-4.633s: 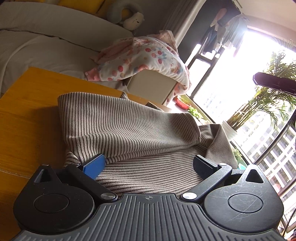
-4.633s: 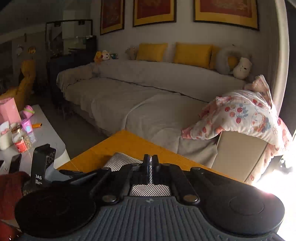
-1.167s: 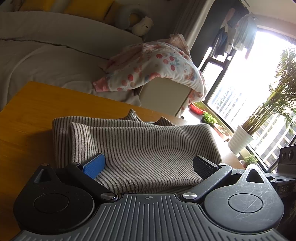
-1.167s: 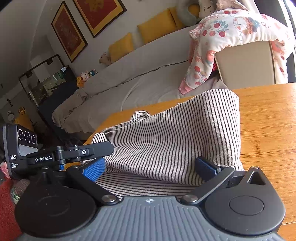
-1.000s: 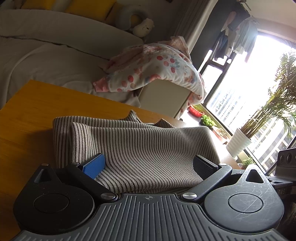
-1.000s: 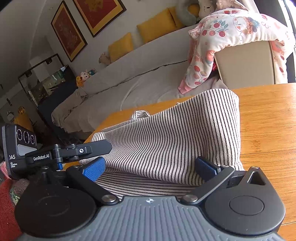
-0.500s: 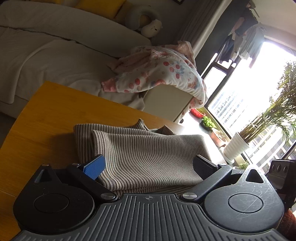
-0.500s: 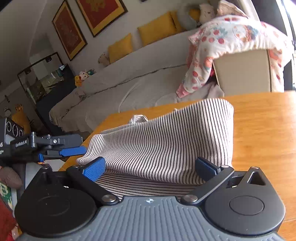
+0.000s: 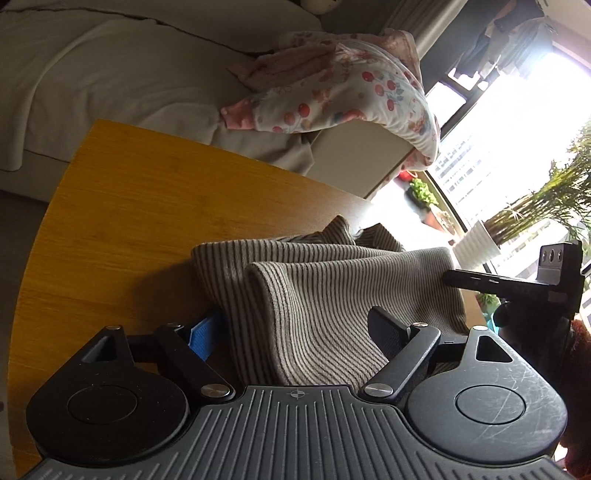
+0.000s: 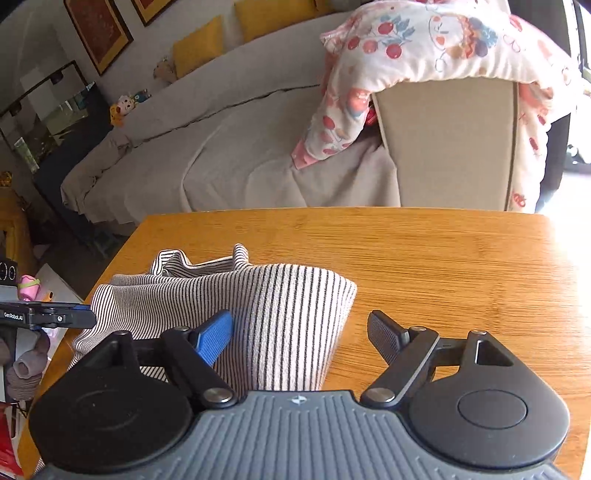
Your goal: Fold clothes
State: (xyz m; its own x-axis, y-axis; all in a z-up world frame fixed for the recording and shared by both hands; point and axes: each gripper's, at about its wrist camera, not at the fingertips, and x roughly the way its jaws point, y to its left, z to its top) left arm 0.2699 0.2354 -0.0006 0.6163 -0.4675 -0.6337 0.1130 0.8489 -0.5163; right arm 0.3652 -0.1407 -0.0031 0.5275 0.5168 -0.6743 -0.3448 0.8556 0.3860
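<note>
A wooden table [image 10: 424,258] is filling the foreground. Behind it a grey-covered sofa [image 10: 240,110] is stretching along the wall, with a cherry-print blanket [image 10: 443,40] hanging over its arm. Yellow cushions [image 10: 197,46] are leaning against the wall under framed pictures [image 10: 98,29]. A potted palm [image 9: 476,249] is standing by the bright window [image 9: 517,122].

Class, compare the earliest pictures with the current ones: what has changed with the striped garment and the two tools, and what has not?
The right tool, shut on cloth earlier, is now open. The striped garment, spread loosely before, now lies folded into a compact bundle. Both tools have pulled back from it. The left tool stayed open; the garment stayed on the wooden table.
</note>
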